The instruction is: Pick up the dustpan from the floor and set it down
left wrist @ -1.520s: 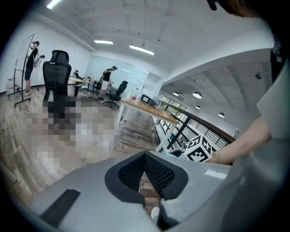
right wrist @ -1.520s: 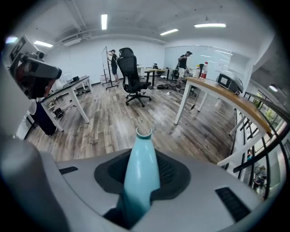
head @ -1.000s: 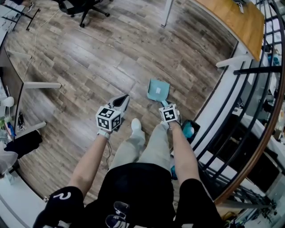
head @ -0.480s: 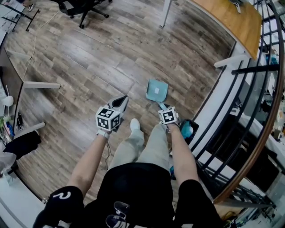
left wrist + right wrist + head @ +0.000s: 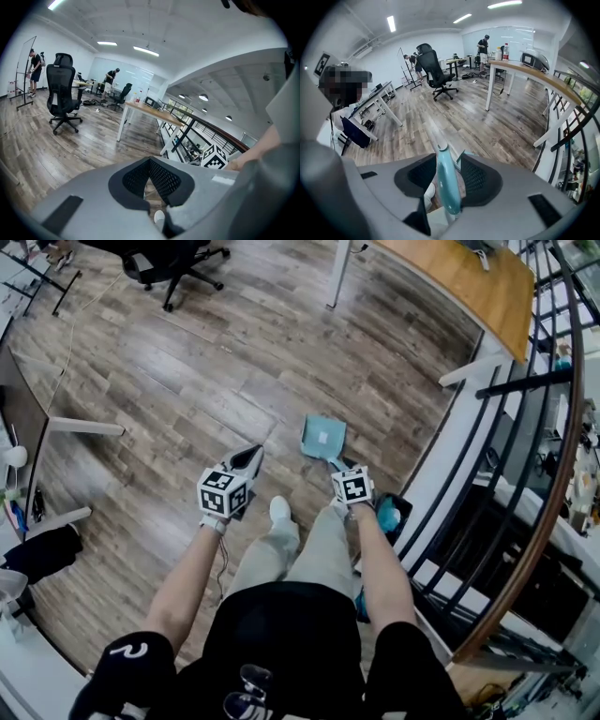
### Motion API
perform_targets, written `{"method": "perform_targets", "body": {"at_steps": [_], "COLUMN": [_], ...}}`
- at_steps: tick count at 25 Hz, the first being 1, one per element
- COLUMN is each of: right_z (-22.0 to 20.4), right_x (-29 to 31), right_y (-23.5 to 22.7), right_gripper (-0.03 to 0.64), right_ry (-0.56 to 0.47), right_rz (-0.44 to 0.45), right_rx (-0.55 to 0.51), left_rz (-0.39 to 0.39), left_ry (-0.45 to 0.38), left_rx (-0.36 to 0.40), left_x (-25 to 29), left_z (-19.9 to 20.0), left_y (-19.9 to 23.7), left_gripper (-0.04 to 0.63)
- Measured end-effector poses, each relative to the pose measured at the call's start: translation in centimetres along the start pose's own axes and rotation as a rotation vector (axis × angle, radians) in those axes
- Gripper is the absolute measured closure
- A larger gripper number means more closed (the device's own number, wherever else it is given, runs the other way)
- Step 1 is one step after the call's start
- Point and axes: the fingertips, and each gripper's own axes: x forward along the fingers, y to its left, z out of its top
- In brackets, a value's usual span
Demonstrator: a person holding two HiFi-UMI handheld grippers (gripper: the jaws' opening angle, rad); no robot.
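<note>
We see the right gripper (image 5: 343,467) letting go. Its jaws are opening, and they stand clearly wider than a second ago. In the right gripper view the teal handle (image 5: 448,183) of the dustpan (image 5: 323,437) runs up between the two dark pads. There is open space on the left side of the handle, and it lies close along the right pad. We cannot be sure from this angle whether that pad brushes it, but nothing is clamping it.

In the head view the dustpan lies on the wooden floor (image 5: 187,381) just ahead of the person's shoe (image 5: 278,510). Its mouth points away from the person and its handle slants back toward the right gripper. Compared with the earlier pictures, the pan sits in much the same spot on the boards.

The left gripper (image 5: 251,458) hangs off to the side, well apart from the dustpan. Its fingertips are closed together on nothing, and only floor shows through the gap behind them.

We judge that the dustpan is already set down and this is the release. All that remains is to draw the right gripper back along the handle without catching it.
</note>
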Motion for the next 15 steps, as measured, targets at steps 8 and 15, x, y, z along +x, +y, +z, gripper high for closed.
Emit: {"method": "perform_targets", "body": {"at_steps": [8,15], "right_z": [3.0,9.6], "right_x": [-4.3,-11.4], "right_y": [-0.9,-0.4], "right_gripper": [0.462,0.492], "right_ry": [-0.103,-0.296], "right_rz": [-0.053,-0.107], "right_rx": [-0.004,-0.026], "left_rz": [-0.016,-0.036], "left_ry": [-0.041,-0.098], "left_rx": [0.034,0.065], "left_x": [-1.6,-3.5], "left_z": [1.4,4.4], "left_y": [-1.9,-4.2], "left_gripper": [0.598,0.598]}}
